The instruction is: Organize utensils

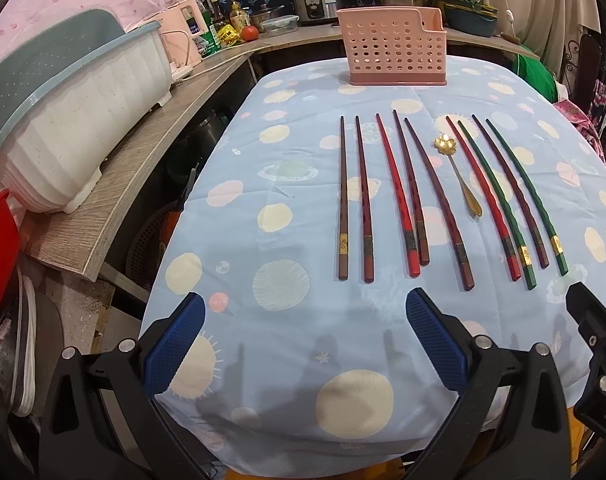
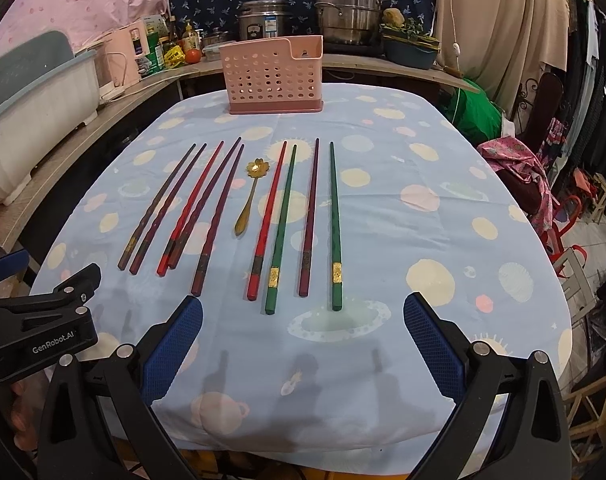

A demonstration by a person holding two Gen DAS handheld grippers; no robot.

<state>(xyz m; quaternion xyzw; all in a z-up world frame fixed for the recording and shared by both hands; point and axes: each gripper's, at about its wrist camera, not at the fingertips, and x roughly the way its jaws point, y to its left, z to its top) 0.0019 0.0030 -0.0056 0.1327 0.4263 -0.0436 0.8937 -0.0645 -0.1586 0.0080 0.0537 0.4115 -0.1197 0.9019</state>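
Several chopsticks lie side by side on the blue patterned tablecloth (image 1: 303,340): brown ones (image 1: 343,200) at the left, red ones (image 1: 397,200), dark maroon ones and green ones (image 2: 335,228) at the right. A small gold spoon (image 1: 461,178) with a flower-shaped bowl lies among them, and also shows in the right wrist view (image 2: 249,200). A pink perforated utensil holder (image 1: 395,46) stands upright at the table's far edge (image 2: 273,78). My left gripper (image 1: 305,312) is open and empty, near the chopsticks' near ends. My right gripper (image 2: 303,314) is open and empty too.
A white and blue dish rack (image 1: 79,120) sits on a wooden counter (image 1: 115,208) left of the table. Pots, a rice cooker (image 2: 263,20), bottles and a tomato stand on the back counter. A green bag (image 2: 473,110) and pink cloth lie at the right.
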